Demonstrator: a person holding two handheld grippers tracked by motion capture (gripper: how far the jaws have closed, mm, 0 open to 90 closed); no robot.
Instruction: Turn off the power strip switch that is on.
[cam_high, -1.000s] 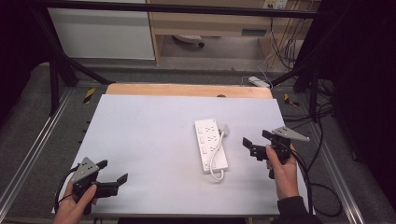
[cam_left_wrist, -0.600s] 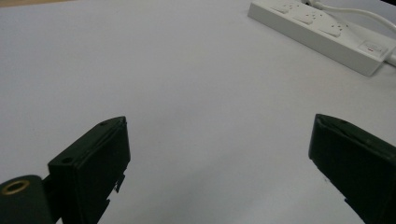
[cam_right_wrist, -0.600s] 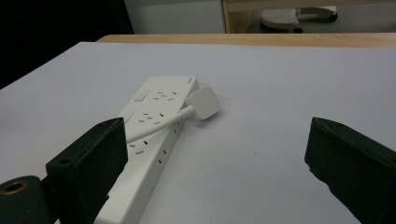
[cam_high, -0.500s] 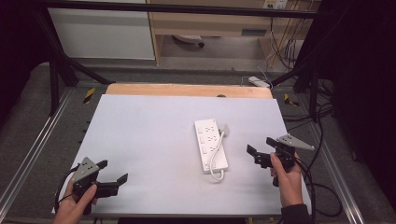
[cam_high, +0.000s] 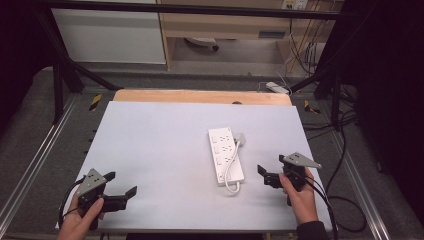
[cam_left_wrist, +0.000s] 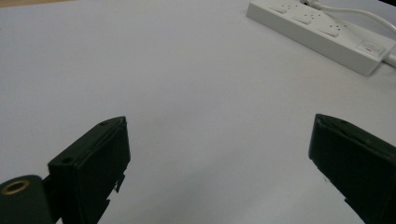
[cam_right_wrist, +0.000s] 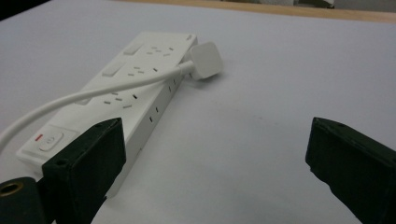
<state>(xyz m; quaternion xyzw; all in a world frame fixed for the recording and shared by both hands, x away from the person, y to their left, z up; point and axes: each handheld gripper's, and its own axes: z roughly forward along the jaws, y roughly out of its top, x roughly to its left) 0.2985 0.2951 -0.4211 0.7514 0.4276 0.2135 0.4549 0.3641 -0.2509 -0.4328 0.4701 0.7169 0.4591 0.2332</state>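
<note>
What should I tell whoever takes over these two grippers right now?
Left gripper: open, holding nothing, near the front left of the table.
Right gripper: open, holding nothing, just right of the white power strip, not touching it.
The power strip lies flat at centre right; its cable loops over the top and its plug lies beside the far end.
Done: nothing gripped.
Left: likely grasping the strip or plug.

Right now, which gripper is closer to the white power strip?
The right gripper. It sits just beside the power strip, near its cable end, jaws open. The left gripper is far across the table at the near left corner, also open.
</note>
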